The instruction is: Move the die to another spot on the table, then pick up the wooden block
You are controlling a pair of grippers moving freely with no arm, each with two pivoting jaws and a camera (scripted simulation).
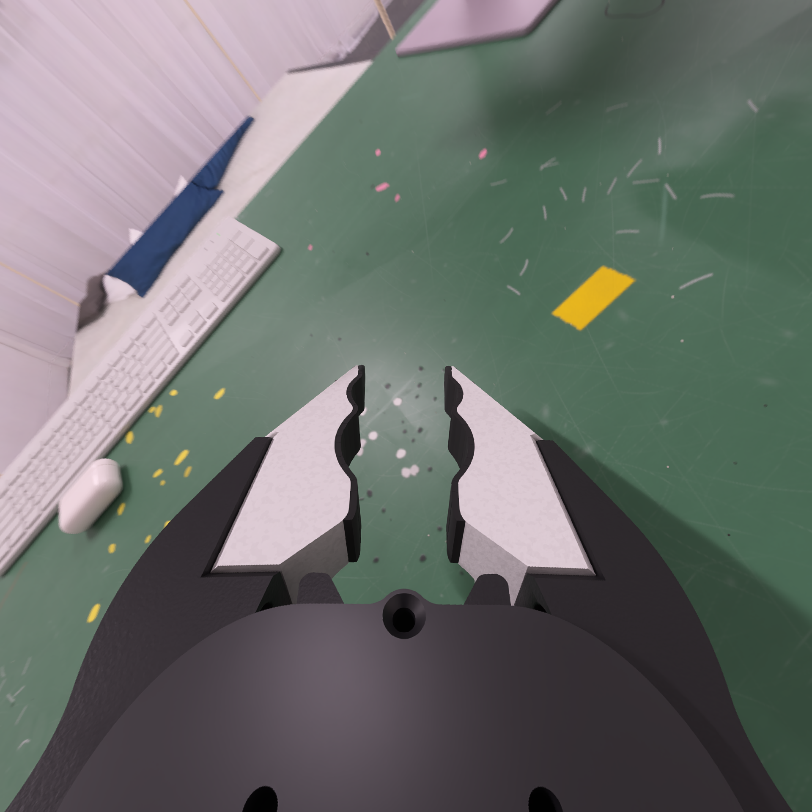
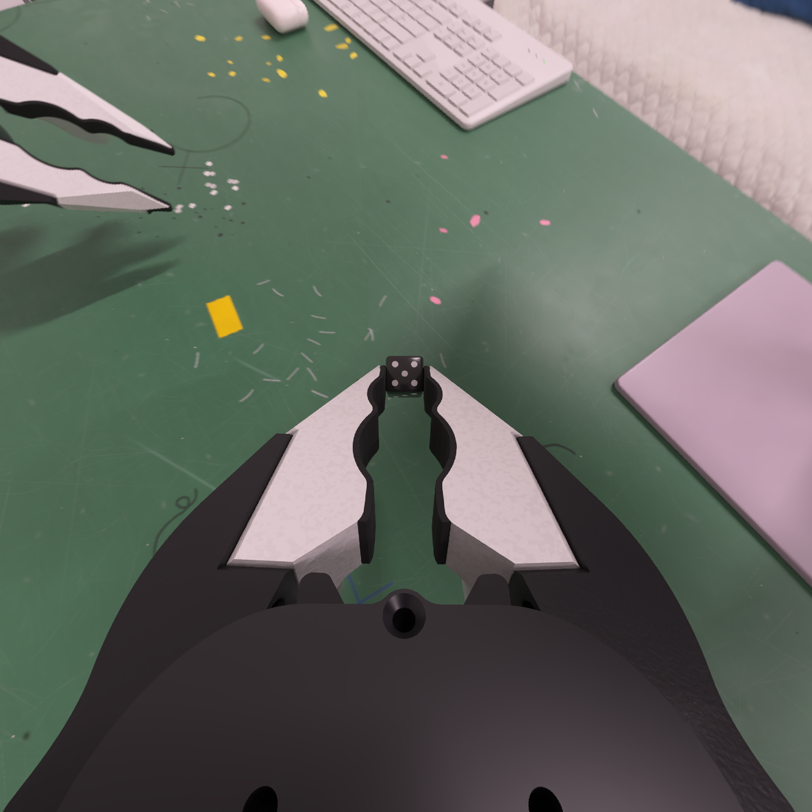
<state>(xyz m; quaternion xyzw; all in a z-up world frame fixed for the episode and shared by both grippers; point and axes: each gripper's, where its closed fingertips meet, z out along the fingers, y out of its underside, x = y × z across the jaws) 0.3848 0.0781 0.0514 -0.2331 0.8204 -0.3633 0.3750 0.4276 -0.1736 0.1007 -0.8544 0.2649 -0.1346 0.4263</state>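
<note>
A small black die [image 2: 404,373] with white pips sits between the tips of my right gripper [image 2: 404,377], which is shut on it just above the green table [image 2: 395,263]. My left gripper [image 1: 404,373] is open and empty, hovering over white and black specks on the mat. It also shows at the far left of the right wrist view [image 2: 169,180], well away from the die. No wooden block shows in either view.
A white keyboard [image 1: 145,351] [image 2: 444,52] and a white earbud case [image 1: 90,494] [image 2: 283,13] lie along the table edge. A pale pink pad [image 2: 729,404] [image 1: 474,22] lies to the right. A yellow tape patch [image 1: 593,296] [image 2: 224,315] marks the mat.
</note>
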